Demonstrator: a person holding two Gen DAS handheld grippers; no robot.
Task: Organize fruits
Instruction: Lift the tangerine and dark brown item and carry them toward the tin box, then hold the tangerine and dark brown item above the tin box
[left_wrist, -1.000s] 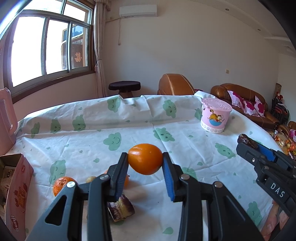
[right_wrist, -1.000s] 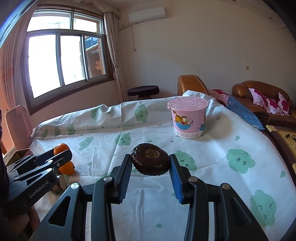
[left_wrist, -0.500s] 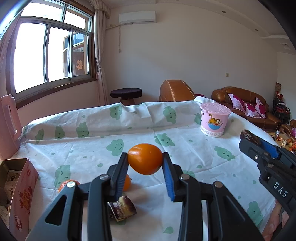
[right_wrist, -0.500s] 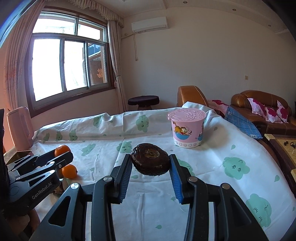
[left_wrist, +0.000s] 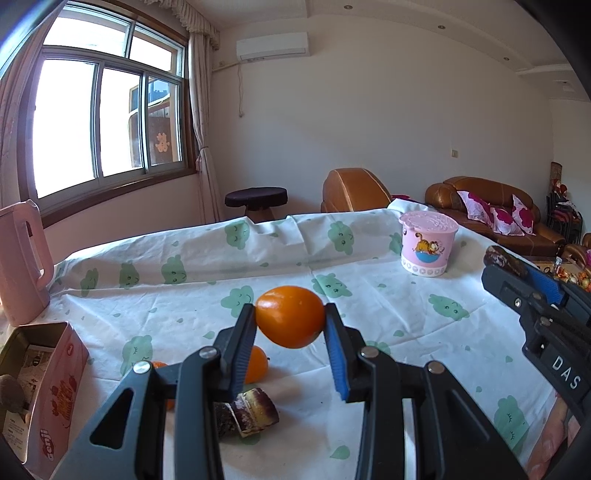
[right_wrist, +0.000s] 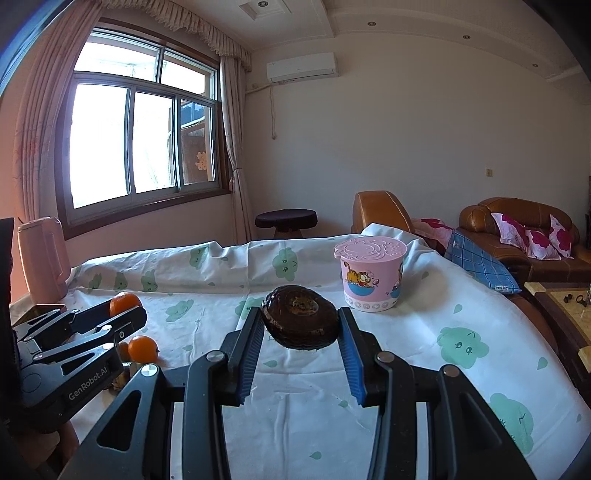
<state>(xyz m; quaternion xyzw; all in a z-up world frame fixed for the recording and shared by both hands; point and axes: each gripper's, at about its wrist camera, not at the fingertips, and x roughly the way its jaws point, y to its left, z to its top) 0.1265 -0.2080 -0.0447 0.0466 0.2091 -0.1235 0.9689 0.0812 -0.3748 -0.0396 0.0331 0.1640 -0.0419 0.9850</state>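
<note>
My left gripper (left_wrist: 290, 325) is shut on an orange (left_wrist: 290, 316), held above the cloth-covered table (left_wrist: 369, 369). My right gripper (right_wrist: 301, 323) is shut on a dark brown round fruit (right_wrist: 300, 317), also lifted off the table. In the right wrist view the left gripper (right_wrist: 125, 312) shows at the left with its orange (right_wrist: 123, 302). Below the left gripper lie another orange (left_wrist: 256, 363), a partly hidden orange (left_wrist: 159, 365) and purple sugarcane pieces (left_wrist: 255, 410). In the left wrist view the right gripper (left_wrist: 517, 267) reaches in from the right.
A pink lidded tub (left_wrist: 427, 243) with a cartoon cat stands at the table's far right. An open pink tin box (left_wrist: 40, 387) sits at the near left, a pink kettle (left_wrist: 22, 258) behind it. Sofas (right_wrist: 517, 229) and a stool (right_wrist: 286, 219) stand beyond the table.
Both views have tilted upward slightly, so more wall and ceiling shows. Both grippers keep their hold on the same fruits.
</note>
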